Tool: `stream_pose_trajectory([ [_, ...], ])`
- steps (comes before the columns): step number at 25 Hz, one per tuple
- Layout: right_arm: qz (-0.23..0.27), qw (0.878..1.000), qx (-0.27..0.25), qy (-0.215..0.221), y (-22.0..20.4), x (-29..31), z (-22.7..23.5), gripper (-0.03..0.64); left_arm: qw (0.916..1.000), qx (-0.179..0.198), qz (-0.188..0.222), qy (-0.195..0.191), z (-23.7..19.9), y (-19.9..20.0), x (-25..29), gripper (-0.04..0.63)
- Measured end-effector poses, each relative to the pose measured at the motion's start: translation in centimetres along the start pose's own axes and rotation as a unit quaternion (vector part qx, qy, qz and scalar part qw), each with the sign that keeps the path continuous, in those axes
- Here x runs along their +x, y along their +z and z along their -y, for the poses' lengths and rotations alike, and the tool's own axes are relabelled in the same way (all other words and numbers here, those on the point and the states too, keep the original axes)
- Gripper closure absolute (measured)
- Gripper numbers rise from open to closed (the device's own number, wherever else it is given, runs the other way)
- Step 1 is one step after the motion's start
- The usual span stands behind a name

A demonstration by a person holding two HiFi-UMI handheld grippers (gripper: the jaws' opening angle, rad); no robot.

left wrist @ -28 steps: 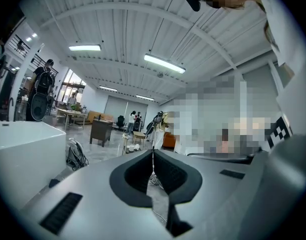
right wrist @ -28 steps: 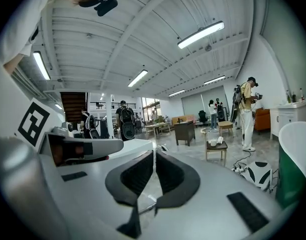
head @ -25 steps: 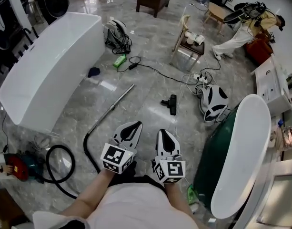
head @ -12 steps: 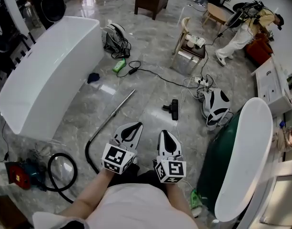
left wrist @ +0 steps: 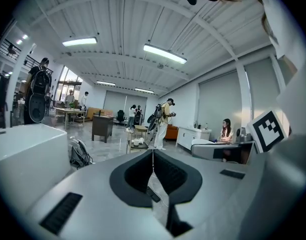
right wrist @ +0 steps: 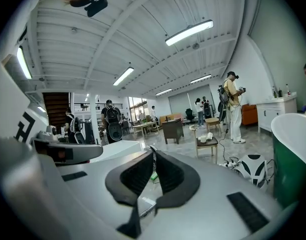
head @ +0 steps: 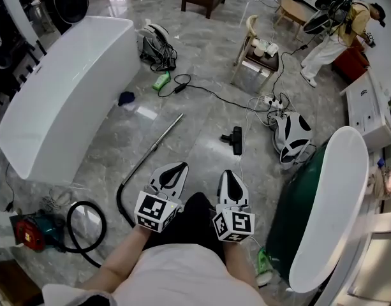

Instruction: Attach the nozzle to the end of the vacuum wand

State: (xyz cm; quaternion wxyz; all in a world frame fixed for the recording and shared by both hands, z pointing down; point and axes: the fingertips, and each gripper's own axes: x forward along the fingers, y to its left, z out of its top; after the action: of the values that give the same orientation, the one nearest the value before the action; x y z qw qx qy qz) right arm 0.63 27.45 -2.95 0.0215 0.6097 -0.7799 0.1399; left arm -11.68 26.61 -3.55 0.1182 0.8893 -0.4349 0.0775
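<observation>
Now, count: one wand [head: 152, 149], one nozzle [head: 234, 139], two grippers, one white tub at left [head: 61, 88], another at right [head: 326, 203].
Wand: flat on the floor, ahead and left of the left gripper [head: 176, 169], untouched.
Left gripper: fingers together, empty.
Right gripper [head: 228, 176]: fingers together, empty.
Nozzle: on the floor ahead of the right gripper, apart from the wand's tip.
Writing: only square markers [head: 150, 208] on the grippers' cubes.

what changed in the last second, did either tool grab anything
Nothing grabbed or let go. The right tool drifted slightly right; a dark trouser leg came forward beside it. It and the left tool stay shut, empty; nozzle and wand still lie apart on the floor.
</observation>
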Motion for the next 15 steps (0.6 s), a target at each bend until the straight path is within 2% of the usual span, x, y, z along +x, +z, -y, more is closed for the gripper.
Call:
stream_pose_trajectory([
  [4, 0.0, 1.0, 0.006, -0.013, 0.3, 1.5, 0.9, 0.6, 1.0, -0.007, -0.002, 0.007, -1.1, -0.1, 0.2, 0.584],
  [15, -0.018, 1.0, -0.001, -0.006, 1.2, 8.5, 4.1, 0.6, 0.9983, -0.032, -0.006, 0.048, -6.2, 0.6, 4.6, 0.584],
])
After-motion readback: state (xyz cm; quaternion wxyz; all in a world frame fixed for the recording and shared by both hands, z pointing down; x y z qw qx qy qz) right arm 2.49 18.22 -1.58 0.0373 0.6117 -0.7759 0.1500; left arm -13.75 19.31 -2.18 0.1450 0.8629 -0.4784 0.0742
